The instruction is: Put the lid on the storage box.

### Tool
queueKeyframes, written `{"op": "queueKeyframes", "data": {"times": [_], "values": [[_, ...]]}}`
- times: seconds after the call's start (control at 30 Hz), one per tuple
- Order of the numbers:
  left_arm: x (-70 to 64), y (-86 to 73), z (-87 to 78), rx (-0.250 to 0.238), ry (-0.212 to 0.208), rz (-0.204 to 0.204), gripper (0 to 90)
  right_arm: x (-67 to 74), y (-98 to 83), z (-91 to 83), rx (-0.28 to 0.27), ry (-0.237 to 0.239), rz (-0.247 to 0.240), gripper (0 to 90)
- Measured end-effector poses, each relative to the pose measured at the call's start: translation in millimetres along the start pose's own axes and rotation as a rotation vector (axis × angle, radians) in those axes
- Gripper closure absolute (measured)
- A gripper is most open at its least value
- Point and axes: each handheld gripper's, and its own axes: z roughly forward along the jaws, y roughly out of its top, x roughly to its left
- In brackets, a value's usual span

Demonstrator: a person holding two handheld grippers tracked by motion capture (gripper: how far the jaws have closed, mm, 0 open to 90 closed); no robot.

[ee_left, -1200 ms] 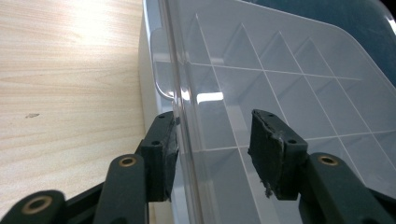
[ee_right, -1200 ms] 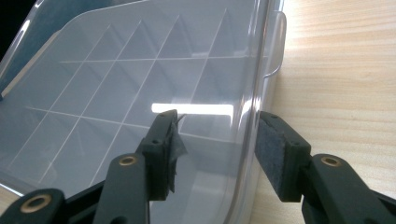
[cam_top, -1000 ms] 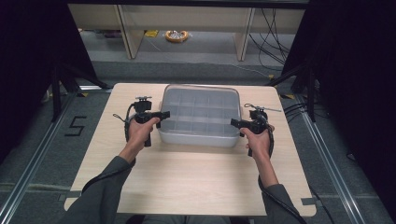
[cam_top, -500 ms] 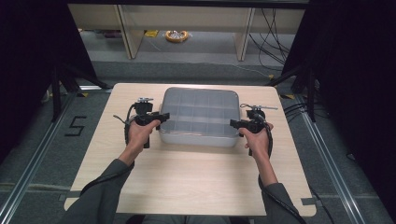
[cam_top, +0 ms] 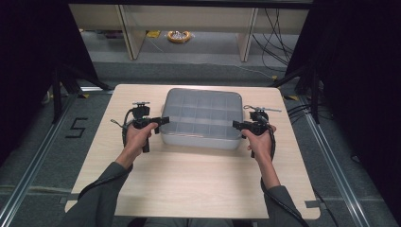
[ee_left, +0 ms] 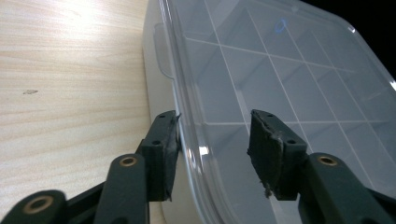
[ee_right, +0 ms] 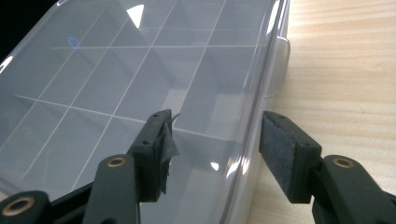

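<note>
Clear lidded box (cam_top: 201, 118) on the table (cam_top: 189, 179), squarely between the left claw (ee_left: 212, 140) and right claw (ee_right: 217, 140), each spread wide astride one side rim, pads not gripping.

Obstacle: lidded compartment box (cam_top: 202, 118) mid-worktop (cam_top: 189, 179), flanked closely by both claws. Free room: bare near half, strips beside and behind.

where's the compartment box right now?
In the high view the clear lidded compartment box sits on the far middle of the wooden table, between the left gripper at its left edge and the right gripper at its right edge.
</note>
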Motion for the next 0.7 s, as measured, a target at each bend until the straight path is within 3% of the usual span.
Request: {"op": "queueKeyframes", "data": {"times": [0.07, 0.1, 0.13, 0.2, 0.23, 0.27, 0.33, 0.37, 0.53, 0.6, 0.63, 0.7], "values": [[-1.4, -1.0, -1.1, 0.005, 0.010, 0.019, 51.6, 3.2, 1.2, -1.9, 0.028, -0.005, 0.050, 47.1], [-1.6, -1.4, -1.5, 0.007, 0.009, 0.019, 51.6, 3.2, 1.2, -1.9, 0.028, -0.005, 0.050, 47.1], [-1.9, -1.9, -1.9, 0.006, 0.007, 0.018, 51.8, -2.4, 2.5, 0.4, 0.004, -0.002, -0.003, 48.0], [-2.3, -3.1, -3.1, 0.011, 0.003, 0.016, 51.9, -2.8, 3.1, 1.9, -0.001, -0.015, -0.007, 48.2], [-2.9, -3.6, -3.1, 0.006, 0.000, 0.008, 52.0, -3.3, 3.7, 2.4, -0.005, -0.009, -0.008, 48.5], [-3.0, -3.8, -3.2, 0.007, 0.000, 0.007, 52.1, -2.3, 4.7, 1.5, 0.009, -0.007, 0.021, 48.6], [-1.6, -3.3, -3.1, 0.014, 0.000, 0.013, 52.0, -3.4, 5.0, 1.5, 0.007, 0.000, 0.011, 48.6], [-1.6, -3.2, -3.1, 0.014, 0.000, 0.013, 52.0, -1.4, 4.8, 1.0, 0.015, -0.005, 0.036, 48.6], [-2.0, -3.5, -3.0, 0.012, 0.002, 0.011, 52.0, -3.0, 4.8, 0.9, 0.013, 0.004, 0.031, 48.7], [-2.8, -3.7, -2.4, 0.004, 0.002, 0.005, 51.9, -4.8, 4.8, 1.8, -0.003, 0.011, 0.006, 48.6], [-2.4, -3.5, -2.8, 0.009, 0.004, 0.011, 51.8, -2.8, 4.7, 1.0, 0.011, 0.001, 0.031, 48.7], [-2.2, -3.3, -2.8, 0.011, 0.002, 0.009, 51.8, -2.8, 4.8, 1.2, 0.010, -0.002, 0.031, 48.7]]}}
